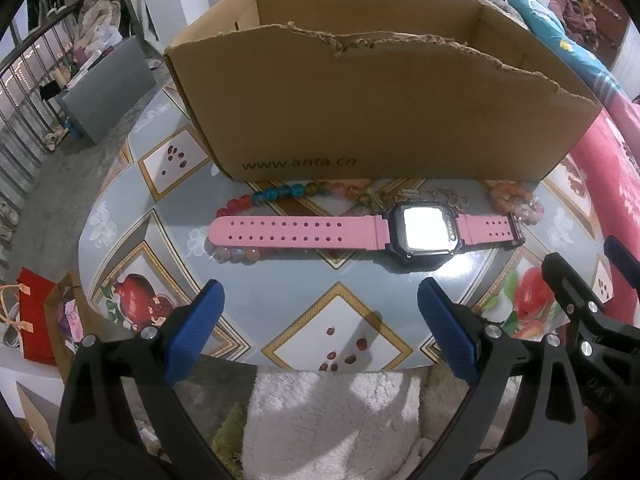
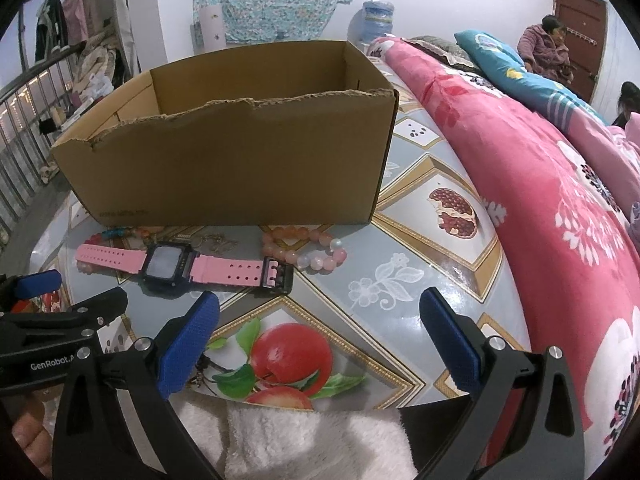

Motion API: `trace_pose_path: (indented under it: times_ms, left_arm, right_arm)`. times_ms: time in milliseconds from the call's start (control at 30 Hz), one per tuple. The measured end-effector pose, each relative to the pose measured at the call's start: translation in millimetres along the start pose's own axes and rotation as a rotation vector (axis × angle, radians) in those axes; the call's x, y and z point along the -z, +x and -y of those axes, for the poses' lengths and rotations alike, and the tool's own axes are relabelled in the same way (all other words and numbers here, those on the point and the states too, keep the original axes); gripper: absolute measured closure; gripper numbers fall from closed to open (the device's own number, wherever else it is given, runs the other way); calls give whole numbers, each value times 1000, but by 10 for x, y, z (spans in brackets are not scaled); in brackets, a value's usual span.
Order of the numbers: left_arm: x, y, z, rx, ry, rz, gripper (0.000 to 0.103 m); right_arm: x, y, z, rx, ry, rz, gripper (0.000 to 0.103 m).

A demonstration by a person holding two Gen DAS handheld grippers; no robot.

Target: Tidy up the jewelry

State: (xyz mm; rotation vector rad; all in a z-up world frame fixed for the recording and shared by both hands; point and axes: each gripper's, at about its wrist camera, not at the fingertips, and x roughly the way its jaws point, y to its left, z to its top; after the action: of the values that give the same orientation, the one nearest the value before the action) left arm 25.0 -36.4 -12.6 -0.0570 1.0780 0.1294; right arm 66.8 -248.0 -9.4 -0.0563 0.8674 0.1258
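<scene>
- Left wrist view: watch [image 1: 352, 233], bracelets [image 1: 272, 195] lie on desk [image 1: 280, 280] before cardboard box [image 1: 380, 120]; nothing visibly stowed.
- Left tongs [image 1: 320, 330], right tongs [image 2: 320, 332] gape, empty.

The left gripper [image 1: 320, 320] hangs level with its jaws spread wide and nothing between the blue pads [image 1: 194, 330]. The right gripper [image 2: 320, 340] sits just beside it on the right, jaws equally wide and empty, both pointing toward the far side.
</scene>
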Motion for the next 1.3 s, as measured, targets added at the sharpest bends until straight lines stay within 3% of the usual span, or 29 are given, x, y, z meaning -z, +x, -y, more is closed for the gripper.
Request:
trace_pose_path:
  times_ms: [1300]
  left_arm:
    - [24,-129,-165,-11,-24,36,10]
  right_arm:
    - [26,-153,-116,-40,-53,54,5]
